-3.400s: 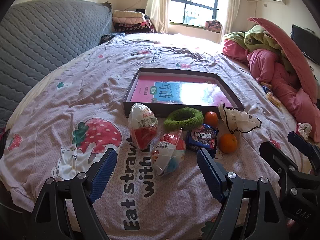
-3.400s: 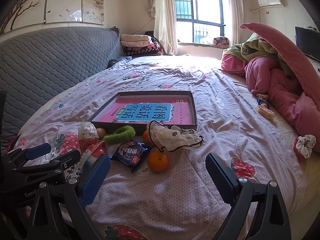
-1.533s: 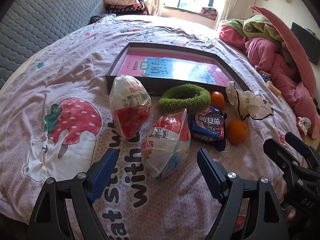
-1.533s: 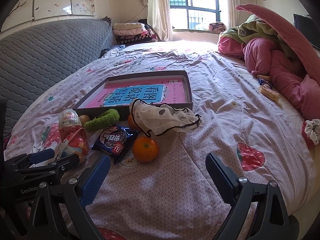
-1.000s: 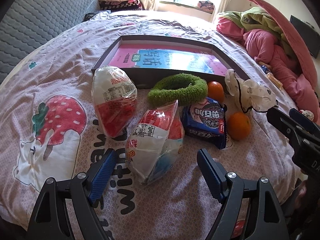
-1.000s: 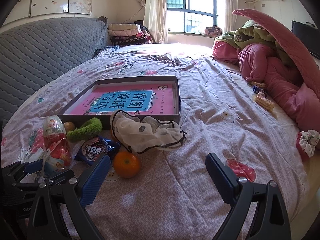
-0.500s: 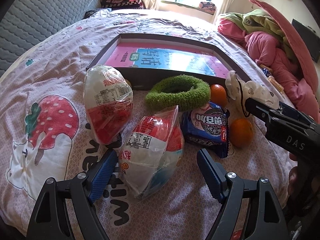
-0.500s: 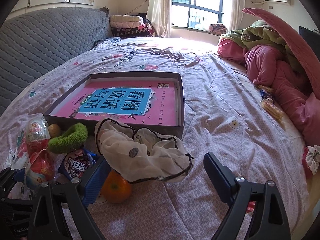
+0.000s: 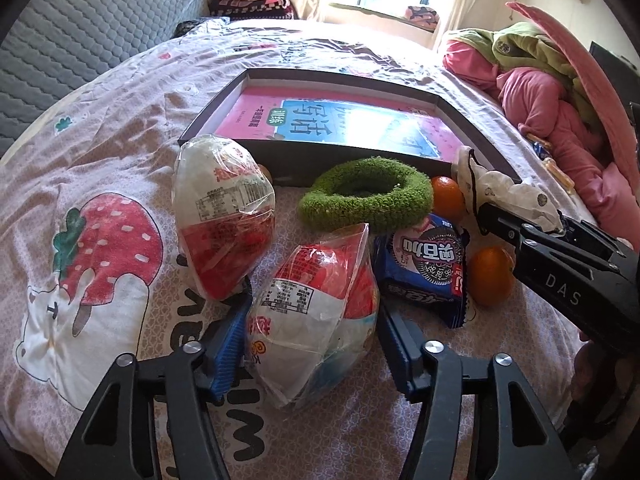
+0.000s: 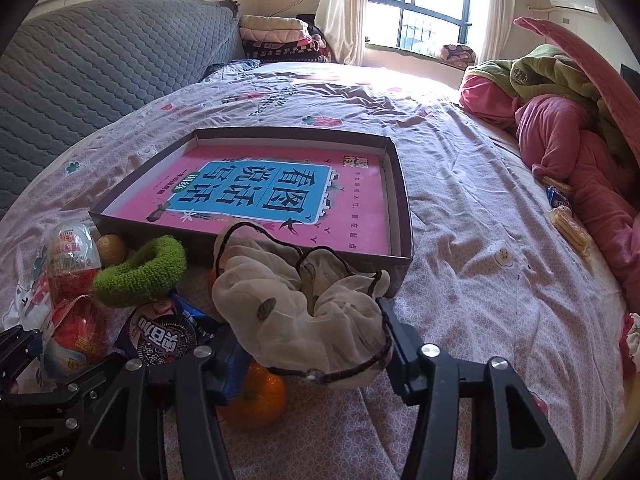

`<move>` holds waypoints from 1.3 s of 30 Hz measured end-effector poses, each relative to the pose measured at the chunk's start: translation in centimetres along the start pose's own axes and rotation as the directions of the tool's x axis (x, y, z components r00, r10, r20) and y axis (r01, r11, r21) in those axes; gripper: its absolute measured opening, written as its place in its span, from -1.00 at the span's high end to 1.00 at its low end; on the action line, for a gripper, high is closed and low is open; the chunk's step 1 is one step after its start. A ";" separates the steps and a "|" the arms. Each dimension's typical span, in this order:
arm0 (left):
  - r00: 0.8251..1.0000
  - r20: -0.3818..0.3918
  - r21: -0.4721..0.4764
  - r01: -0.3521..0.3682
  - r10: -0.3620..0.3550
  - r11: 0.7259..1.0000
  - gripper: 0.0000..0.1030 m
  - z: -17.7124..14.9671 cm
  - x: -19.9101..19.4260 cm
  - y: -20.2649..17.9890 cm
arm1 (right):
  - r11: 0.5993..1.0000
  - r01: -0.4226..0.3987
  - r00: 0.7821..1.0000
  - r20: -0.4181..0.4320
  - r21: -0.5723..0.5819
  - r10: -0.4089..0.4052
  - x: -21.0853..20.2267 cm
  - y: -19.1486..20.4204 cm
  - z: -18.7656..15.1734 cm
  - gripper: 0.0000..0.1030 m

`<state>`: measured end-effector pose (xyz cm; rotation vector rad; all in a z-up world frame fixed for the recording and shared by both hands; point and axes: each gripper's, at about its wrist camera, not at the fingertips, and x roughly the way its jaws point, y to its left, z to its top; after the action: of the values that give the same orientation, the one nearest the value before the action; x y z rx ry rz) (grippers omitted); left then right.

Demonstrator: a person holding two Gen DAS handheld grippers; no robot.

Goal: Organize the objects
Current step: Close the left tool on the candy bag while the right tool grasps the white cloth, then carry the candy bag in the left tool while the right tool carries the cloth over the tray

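Tray (image 10: 400, 184): holds only a book | my left claw (image 9: 310, 354) closing round snack bag (image 9: 316, 320), grip unclear | my right claw (image 10: 310, 344) likewise round pouch (image 10: 296, 312) | rest unsorted
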<state>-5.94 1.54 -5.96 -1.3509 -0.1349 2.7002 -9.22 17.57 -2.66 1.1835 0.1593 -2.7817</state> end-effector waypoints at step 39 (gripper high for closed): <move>0.988 0.156 0.043 -0.018 0.011 0.999 -0.09 0.9 -6.2 -1.2 | 0.993 -0.110 0.986 0.131 0.050 0.102 -6.3 -0.2 -0.4 0.60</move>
<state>-2.87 1.77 -0.35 -1.1320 -0.0792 2.8015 -4.64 18.25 1.68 0.9888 0.0054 -2.7741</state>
